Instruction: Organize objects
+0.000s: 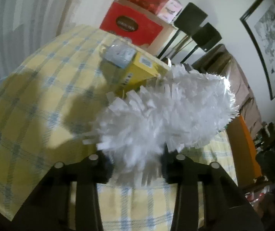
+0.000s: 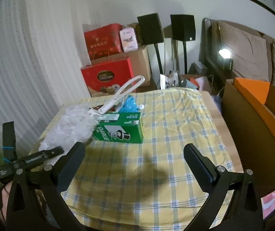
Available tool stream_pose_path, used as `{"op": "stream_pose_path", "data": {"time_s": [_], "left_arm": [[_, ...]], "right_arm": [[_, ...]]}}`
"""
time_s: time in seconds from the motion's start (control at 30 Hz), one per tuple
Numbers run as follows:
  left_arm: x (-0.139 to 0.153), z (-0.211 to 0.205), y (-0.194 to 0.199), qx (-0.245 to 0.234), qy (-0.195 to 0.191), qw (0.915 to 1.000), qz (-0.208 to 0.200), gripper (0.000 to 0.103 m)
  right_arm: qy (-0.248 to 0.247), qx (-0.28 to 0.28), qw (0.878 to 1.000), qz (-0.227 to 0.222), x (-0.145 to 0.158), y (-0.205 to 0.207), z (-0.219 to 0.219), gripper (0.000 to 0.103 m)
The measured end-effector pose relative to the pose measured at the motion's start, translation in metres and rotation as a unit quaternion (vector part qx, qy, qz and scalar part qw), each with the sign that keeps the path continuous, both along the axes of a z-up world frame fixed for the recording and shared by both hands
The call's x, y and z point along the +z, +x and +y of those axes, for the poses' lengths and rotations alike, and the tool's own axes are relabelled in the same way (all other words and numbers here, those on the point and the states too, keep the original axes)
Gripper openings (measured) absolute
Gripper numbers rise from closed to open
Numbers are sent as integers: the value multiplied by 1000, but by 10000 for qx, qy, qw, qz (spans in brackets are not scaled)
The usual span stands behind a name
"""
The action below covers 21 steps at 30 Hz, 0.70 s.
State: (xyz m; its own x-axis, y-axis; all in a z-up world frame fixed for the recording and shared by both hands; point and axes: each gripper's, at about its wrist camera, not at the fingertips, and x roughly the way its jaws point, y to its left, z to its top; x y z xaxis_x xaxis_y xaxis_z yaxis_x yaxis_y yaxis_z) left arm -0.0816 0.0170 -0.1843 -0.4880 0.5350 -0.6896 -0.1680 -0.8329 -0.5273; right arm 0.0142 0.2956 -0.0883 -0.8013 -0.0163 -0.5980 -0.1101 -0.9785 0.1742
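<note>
Things around the box on the table

The box (image 2: 121, 128) sits on the table (image 2: 176, 134). The duster (image 2: 73, 127) lies across the box's left end, its handle (image 2: 126, 90) reaching up and back over the box. A bag (image 2: 107, 77) stands behind the box, past the table's far edge.

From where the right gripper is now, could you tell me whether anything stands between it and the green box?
Nothing visible does. The right gripper is open over bare checked cloth, and the green box sits straight ahead. The duster, held by the left gripper, rests on the box's left end, off to the side.
</note>
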Motion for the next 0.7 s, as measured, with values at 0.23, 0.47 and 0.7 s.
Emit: {"op": "stream_pose_path", "data": {"time_s": [0.23,0.47,0.7], "left_arm": [[18,-20,21,-768,-226,9967,97,23],[35,-54,49,-971,-411,9944,-21,18],[57,-51,61,-1508,-1592,9757,64,19]], "right_arm": [[22,17,10000,43,1,0,1,103],[17,54,10000,29,3,-1,-1,103],[70,34,9999,86,7,0,-1,103]]}}
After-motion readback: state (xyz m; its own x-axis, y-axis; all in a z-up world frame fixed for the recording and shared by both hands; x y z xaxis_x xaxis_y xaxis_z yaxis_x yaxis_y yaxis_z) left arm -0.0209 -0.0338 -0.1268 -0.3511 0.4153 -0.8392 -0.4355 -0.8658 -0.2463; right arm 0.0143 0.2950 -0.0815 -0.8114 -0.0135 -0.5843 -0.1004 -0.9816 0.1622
